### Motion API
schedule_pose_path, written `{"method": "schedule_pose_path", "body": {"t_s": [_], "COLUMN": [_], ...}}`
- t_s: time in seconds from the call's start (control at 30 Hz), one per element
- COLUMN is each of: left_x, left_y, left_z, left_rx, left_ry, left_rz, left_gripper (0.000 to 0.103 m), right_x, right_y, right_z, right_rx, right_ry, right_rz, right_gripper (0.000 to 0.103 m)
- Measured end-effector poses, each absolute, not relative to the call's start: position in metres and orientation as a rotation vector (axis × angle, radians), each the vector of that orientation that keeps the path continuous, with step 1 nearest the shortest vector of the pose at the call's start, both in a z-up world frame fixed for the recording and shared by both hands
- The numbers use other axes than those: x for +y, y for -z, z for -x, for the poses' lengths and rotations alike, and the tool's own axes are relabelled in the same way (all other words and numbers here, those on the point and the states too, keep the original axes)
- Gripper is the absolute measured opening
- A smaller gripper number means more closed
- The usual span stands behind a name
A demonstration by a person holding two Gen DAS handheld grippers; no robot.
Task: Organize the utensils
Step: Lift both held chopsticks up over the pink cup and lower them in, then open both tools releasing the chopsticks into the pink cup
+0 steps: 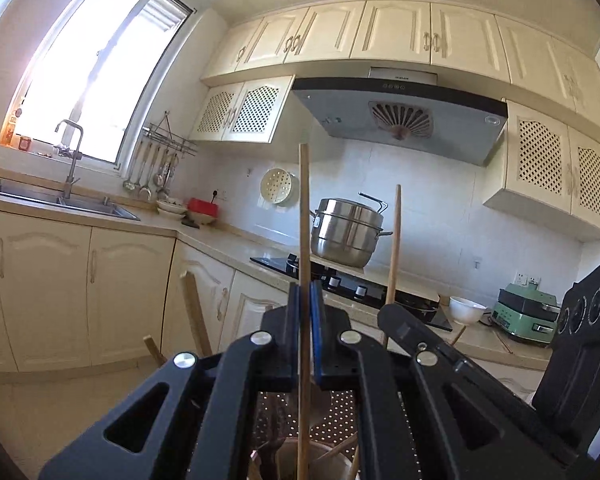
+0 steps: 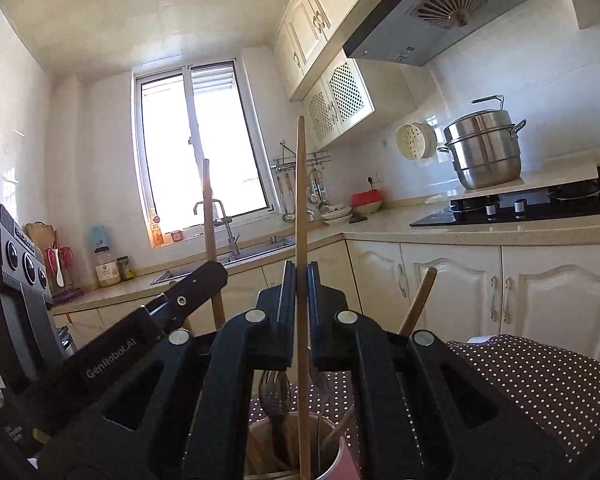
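My left gripper (image 1: 305,292) is shut on an upright wooden chopstick (image 1: 304,220) whose lower end reaches into a utensil cup (image 1: 296,460) below. My right gripper (image 2: 299,276) is shut on another upright wooden chopstick (image 2: 301,200), its lower end in the same cup (image 2: 336,456). The cup holds a dark fork (image 2: 275,396) and other wooden sticks. Each gripper shows in the other's view: the right one at right in the left wrist view (image 1: 392,316), the left one at left in the right wrist view (image 2: 210,276).
The cup stands on a brown polka-dot cloth (image 2: 540,380). Behind are a counter with a steel steamer pot (image 1: 346,234) on a black hob (image 1: 380,288), a sink with tap (image 1: 70,160), a white bowl (image 1: 466,310), a green appliance (image 1: 526,314) and a range hood (image 1: 400,116).
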State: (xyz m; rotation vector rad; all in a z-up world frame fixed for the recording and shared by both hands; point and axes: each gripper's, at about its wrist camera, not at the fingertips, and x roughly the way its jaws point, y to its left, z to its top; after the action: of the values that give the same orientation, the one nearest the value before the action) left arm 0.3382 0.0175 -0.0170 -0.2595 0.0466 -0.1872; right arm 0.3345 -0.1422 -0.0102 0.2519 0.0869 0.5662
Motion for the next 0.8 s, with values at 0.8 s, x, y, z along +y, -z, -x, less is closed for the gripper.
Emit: {"method": "schedule_pose_path", "body": {"t_s": [0.8], "left_x": [0.033], "left_y": [0.053], "left_z": [-0.296], "left_rx": [0.233], "left_ry": [0.264], "left_rz": [0.322], "left_gripper": [0.033], "right_x": [-0.144], "right_y": [0.027], "right_z": [-0.299], "right_rx": [0.225], "right_ry": [-0.528], "right_rz": [-0.132], "right_gripper": [0.006]}}
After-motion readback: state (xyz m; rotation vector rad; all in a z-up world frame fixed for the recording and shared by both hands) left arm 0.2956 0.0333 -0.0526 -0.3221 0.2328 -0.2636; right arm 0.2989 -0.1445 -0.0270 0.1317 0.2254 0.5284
